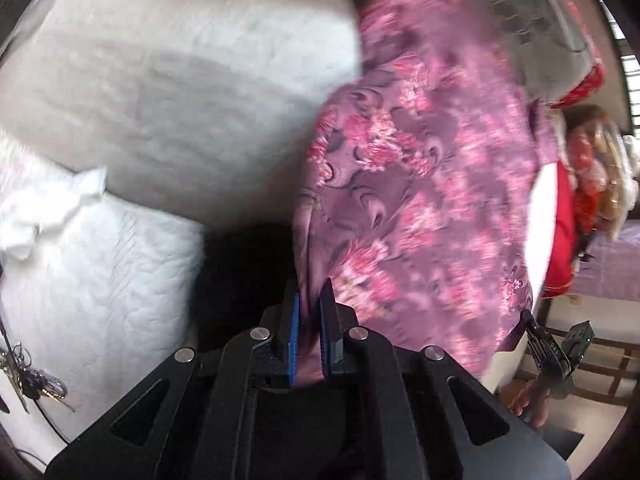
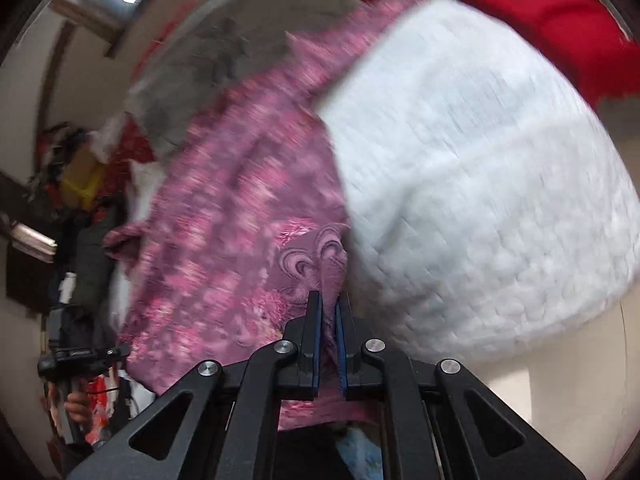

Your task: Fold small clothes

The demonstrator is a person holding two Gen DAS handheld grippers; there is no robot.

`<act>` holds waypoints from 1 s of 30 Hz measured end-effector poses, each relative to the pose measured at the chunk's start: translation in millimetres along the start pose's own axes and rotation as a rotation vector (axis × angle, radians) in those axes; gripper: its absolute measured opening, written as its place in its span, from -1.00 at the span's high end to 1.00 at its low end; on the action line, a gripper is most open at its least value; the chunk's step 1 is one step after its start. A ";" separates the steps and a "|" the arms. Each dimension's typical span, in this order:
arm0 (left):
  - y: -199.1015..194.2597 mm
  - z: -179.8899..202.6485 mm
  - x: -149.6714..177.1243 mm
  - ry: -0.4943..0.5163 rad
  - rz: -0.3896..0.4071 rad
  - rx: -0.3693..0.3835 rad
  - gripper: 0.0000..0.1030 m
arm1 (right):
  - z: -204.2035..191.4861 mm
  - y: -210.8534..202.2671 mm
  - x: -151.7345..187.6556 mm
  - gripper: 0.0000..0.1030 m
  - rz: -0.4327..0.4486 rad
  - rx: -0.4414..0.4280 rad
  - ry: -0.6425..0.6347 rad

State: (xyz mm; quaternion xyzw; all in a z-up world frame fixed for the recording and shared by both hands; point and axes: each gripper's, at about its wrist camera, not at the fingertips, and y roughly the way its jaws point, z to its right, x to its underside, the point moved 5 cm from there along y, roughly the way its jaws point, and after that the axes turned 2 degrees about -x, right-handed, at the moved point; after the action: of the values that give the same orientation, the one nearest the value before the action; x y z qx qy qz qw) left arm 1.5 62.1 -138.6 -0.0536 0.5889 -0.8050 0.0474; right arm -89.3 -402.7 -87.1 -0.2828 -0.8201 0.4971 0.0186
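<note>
A purple garment with pink flowers (image 1: 420, 184) hangs stretched above the white quilted bed (image 1: 160, 92). My left gripper (image 1: 310, 300) is shut on one edge of it, cloth pinched between the blue pads. My right gripper (image 2: 329, 304) is shut on another edge of the same garment (image 2: 240, 216), above the white quilt (image 2: 480, 180). In the left wrist view the right gripper (image 1: 560, 352) shows at the lower right. In the right wrist view the left gripper (image 2: 80, 358) shows at the lower left. Both views are blurred by motion.
A white pillow (image 1: 96, 272) lies at the left with keys (image 1: 28, 376) beside it. Red cloth (image 2: 560, 28) lies at the far side of the bed. A grey cloth (image 2: 208, 68) lies beyond the garment. Cluttered room items (image 2: 76, 168) stand off the bed.
</note>
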 end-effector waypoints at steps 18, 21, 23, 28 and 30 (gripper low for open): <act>-55.6 40.7 -201.8 -0.093 0.384 0.062 -0.35 | -86.2 50.4 -90.8 0.43 0.105 0.082 -0.148; -34.2 22.1 -238.4 -0.221 0.323 0.061 -0.35 | -105.2 81.4 -93.7 0.43 0.064 0.068 -0.175; -23.6 0.5 -256.0 -0.313 0.315 0.052 -0.05 | -115.9 98.2 -95.6 0.43 0.042 0.077 -0.204; -53.6 -32.7 -260.8 -0.322 0.455 0.059 0.93 | -120.4 104.8 -110.0 0.43 0.061 0.110 -0.254; -55.6 -44.0 -262.4 -0.304 0.478 -0.008 0.91 | -113.3 105.1 -117.5 0.42 0.074 0.129 -0.251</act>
State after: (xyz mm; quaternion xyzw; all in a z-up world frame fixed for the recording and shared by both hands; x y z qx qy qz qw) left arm 254.2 156.9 -106.8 -0.0336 0.5740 -0.7515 0.3235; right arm 91.4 -331.8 -87.2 -0.2464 -0.7714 0.5806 -0.0843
